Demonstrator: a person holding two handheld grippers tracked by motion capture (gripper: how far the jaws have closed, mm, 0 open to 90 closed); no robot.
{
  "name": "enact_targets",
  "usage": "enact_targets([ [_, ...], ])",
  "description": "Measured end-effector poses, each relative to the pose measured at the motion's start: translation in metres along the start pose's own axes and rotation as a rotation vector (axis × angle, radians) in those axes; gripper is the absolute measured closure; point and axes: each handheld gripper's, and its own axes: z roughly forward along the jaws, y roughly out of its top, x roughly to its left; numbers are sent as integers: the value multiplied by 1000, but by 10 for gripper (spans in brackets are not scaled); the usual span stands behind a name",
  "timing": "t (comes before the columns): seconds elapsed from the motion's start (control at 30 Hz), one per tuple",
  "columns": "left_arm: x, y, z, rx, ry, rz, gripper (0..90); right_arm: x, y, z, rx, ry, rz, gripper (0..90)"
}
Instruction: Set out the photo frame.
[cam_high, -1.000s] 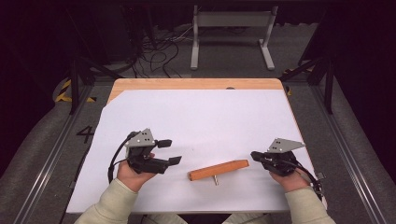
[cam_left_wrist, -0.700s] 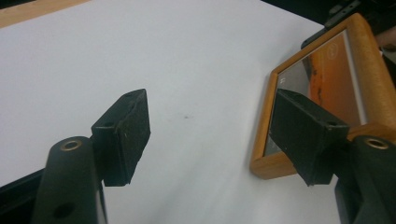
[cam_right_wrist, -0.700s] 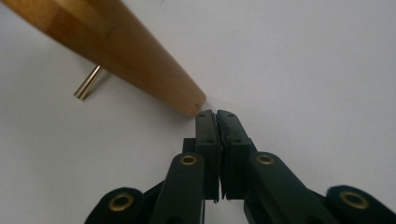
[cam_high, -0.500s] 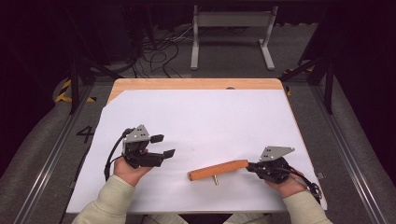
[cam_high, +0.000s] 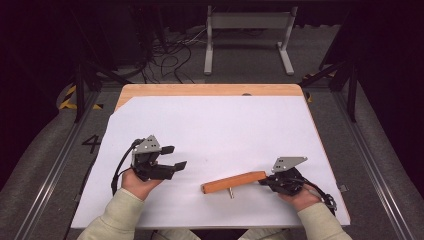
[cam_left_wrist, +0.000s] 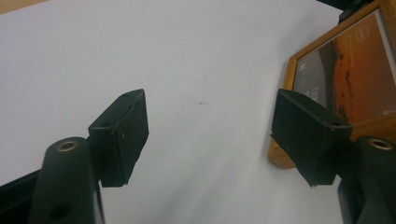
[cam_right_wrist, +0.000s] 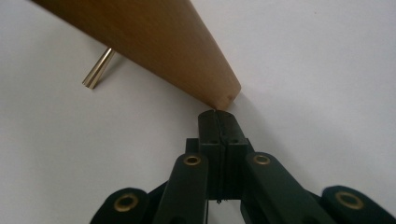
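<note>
One wooden handle lay on the white sheet covering the desk, toward the near right, its length running left to right with the right end a little farther away. It was a smooth, orange-brown tapered rod, thicker at its left end and narrowing to a blunt, flat tip at the right, with a short brass-coloured pin sticking out of its near side. The right gripper rested just beyond that narrow tip; in the right gripper view its fingers were pressed flat together with nothing between them, their ends at or almost touching the tip of the rod. The left gripper, held at the near left well apart from the rod, had its fingers spread wide over bare white sheet, and its view caught the corner of a wooden-framed picture at the right.
</note>
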Motion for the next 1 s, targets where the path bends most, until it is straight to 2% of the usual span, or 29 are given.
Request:
enact_targets([
  [0.3, 1, -3, -1, 7, 2, -12, 273, 3, 2, 5, 36, 54, -1, 900],
  [0.6, 2, -4, 1, 16, 0, -9, 272, 2, 6, 9, 17, 34, -3, 900],
  [0.97, 3, -8, 1, 31, 4, -18, 267, -11, 19, 21, -20, 29, 73, 900],
  [1.0, 3, -10, 0, 35, 10, -16, 267, -14, 23, 25, -23, 37, 97, 900],
])
